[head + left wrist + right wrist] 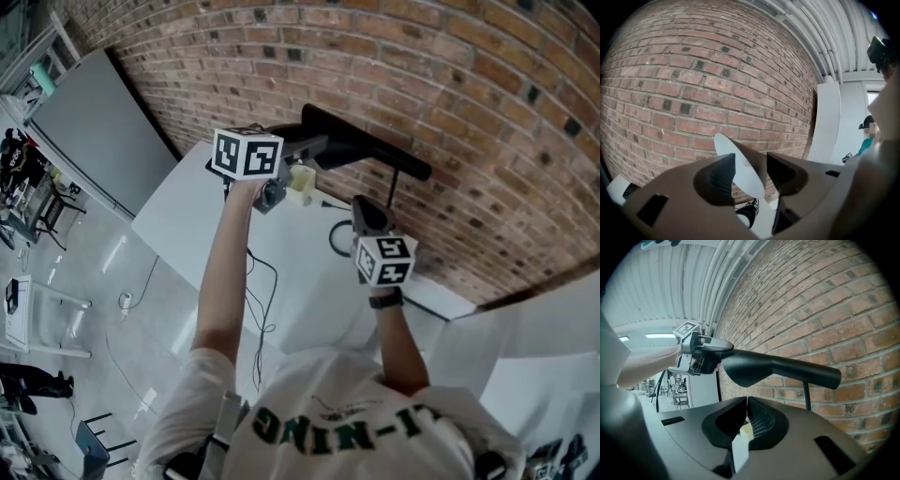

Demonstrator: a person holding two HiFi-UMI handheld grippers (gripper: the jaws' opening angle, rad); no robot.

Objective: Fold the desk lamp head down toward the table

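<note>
Lying near-level, slim black lamp head (783, 369)

Brick wall (450, 84) seen from 12 to 3 o'clock; grey panel (94, 141) set at 10 o'clock; white pipes (825, 33) seen overhead at 1 o'clock in left gripper view; blue chair (94, 445) seen at 7 o'clock

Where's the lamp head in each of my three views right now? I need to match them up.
Head view: the lamp head is a black bar at upper centre.
Left gripper view: the lamp head sits low centre between the jaws, pale face showing.
Right gripper view: the lamp head runs black across the middle.
Shared landmark: the brick wall behind it.
</note>
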